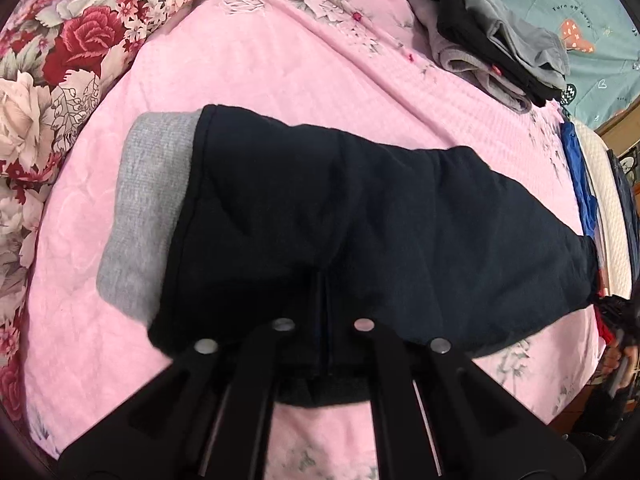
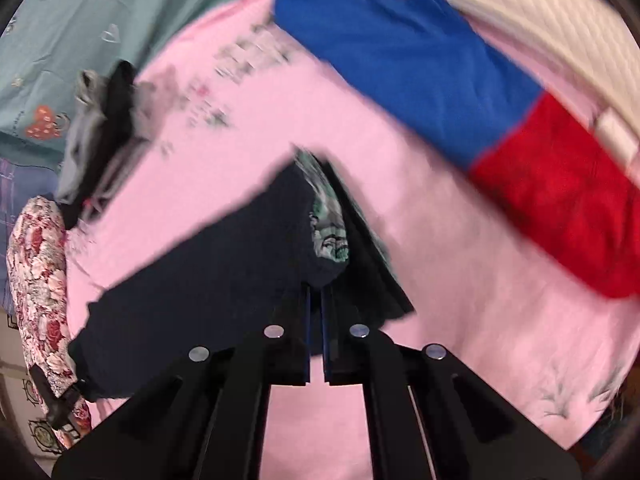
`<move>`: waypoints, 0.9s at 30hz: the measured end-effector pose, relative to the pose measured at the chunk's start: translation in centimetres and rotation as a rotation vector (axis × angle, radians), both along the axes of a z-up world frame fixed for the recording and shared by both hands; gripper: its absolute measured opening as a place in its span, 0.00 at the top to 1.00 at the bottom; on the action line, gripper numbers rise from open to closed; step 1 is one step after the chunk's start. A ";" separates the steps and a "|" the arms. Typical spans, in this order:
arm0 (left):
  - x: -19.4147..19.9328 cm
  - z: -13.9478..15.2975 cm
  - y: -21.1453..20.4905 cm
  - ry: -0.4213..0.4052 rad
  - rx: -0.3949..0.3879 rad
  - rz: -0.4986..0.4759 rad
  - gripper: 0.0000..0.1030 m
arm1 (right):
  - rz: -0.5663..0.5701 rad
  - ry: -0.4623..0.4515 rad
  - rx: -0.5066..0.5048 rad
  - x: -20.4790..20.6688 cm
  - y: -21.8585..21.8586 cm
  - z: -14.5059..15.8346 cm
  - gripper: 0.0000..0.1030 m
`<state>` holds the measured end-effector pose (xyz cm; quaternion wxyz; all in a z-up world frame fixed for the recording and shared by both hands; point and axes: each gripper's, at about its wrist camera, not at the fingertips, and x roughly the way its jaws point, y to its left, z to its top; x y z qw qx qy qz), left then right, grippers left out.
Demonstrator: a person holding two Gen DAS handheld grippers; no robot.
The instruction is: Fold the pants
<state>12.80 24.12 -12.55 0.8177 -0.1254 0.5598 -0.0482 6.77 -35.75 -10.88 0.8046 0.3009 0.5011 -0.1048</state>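
left wrist view: the dark navy pants (image 1: 340,216) lie on the pink quilt (image 1: 280,64), long axis running left to right, with a grey lining band (image 1: 148,208) exposed at the left end and the garment tapering toward the right edge of the bed. the left gripper (image 1: 325,320) sits at the near edge of the pants about mid-length; its jaws are drawn almost together with dark fabric between them, so it appears to be pinching the near edge. a stack of grey and black folded clothes (image 1: 488,48) lies far right, well apart, and a floral duvet (image 1: 60,60) is bunched far left. right wrist view (motion-blurred): the right gripper (image 2: 316,320) has its jaws nearly closed, a thin slit between the blue pads (image 2: 307,336), on the tapered end of the pants (image 2: 208,280), where a green patterned inner fabric (image 2: 330,228) shows. from here the garment extends away to the near left. a blue cloth (image 2: 400,56) and a red cloth (image 2: 560,200) lie far right on the quilt. judgement: each gripper holds a different part of the long axis, so the next fold probably depends on carrying the right-held end along that axis toward the lining end. only the left view shows the full outline and lining band; only the right view shows the patterned inner fabric and the coloured cloths clearly.
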 end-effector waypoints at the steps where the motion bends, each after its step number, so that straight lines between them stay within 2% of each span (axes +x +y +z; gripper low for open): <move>1: -0.4 0.6 -0.4 -0.002 0.013 -0.002 0.96 | -0.009 0.003 0.033 -0.4 -0.3 -1.4 0.96; 4: -1.5 2.3 -1.6 -0.029 0.016 -0.011 0.96 | -0.010 -0.057 0.072 -1.2 -0.8 -2.1 0.97; 10: -2.5 4.3 -6.3 -0.102 -0.059 -0.081 0.76 | -0.002 -0.126 0.064 -2.6 -1.0 -0.3 0.99; 15: -1.2 1.7 -11.0 -0.035 -0.066 -0.156 0.75 | 0.013 -0.068 -0.058 -3.1 -1.0 -0.1 0.96; 18: -1.0 -0.1 -12.8 -0.005 -0.067 -0.184 0.75 | 0.115 -0.094 -0.150 -2.6 1.4 1.8 0.94; 19: -1.2 -0.6 -13.0 0.002 -0.058 -0.185 0.75 | 0.204 -0.114 -0.178 -1.8 3.5 2.9 0.90; 20: -1.3 -1.1 -13.3 -0.006 -0.040 -0.181 0.75 | 0.273 -0.131 -0.193 -1.3 5.3 3.6 0.75; 21: -1.5 -1.1 -13.4 -0.026 -0.033 -0.179 0.75 | 0.355 -0.151 -0.203 -0.4 7.5 4.4 0.52; 22: -2.0 -1.1 -13.5 -0.046 -0.028 -0.178 0.75 | 0.421 -0.171 -0.210 0.5 9.7 5.0 0.43; 23: -2.1 -1.1 -13.4 -0.056 -0.026 -0.179 0.74 | 0.475 -0.187 -0.215 1.5 11.9 5.5 0.38; 25: -2.7 -1.2 -13.5 -0.081 -0.019 -0.185 0.74 | 0.597 -0.187 -0.220 4.3 16.9 6.0 0.36; 27: -3.0 -1.1 -13.6 -0.098 -0.007 -0.196 0.74 | 0.722 -0.200 -0.180 7.2 21.5 6.4 0.33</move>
